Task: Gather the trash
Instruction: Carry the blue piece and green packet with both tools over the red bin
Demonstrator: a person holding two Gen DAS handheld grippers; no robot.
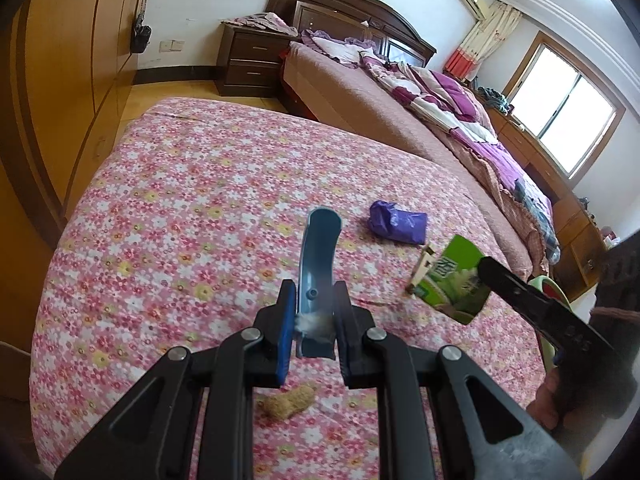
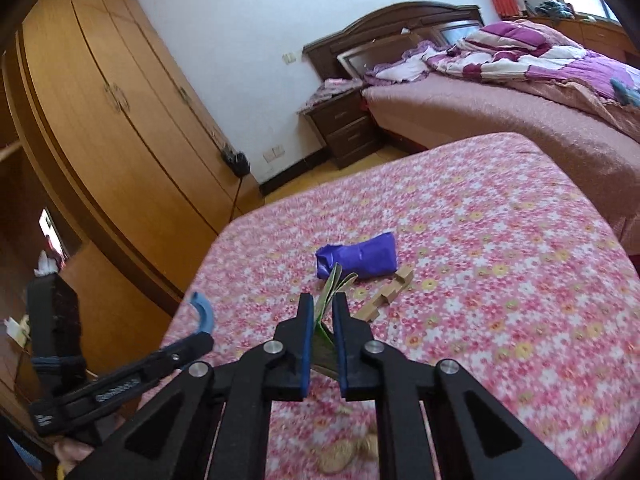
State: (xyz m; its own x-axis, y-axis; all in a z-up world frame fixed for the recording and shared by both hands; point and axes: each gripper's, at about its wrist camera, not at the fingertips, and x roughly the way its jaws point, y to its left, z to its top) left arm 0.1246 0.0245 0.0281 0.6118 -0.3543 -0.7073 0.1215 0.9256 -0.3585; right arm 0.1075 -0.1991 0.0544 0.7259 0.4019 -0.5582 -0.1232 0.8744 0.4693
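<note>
My left gripper is shut on a curved blue plastic piece with a bit of white fluff, held above the floral-covered table. My right gripper is shut on a green snack packet, lifted over the table; the packet also shows in the left wrist view. A crumpled purple wrapper lies on the cloth ahead, also in the left wrist view. A small wooden piece lies beside it. A brown biscuit-like scrap lies under the left gripper.
A bed with purple bedding stands beyond the table. A dark nightstand sits by the headboard. Wooden wardrobes line the left wall. More crumbs lie near the table's near edge.
</note>
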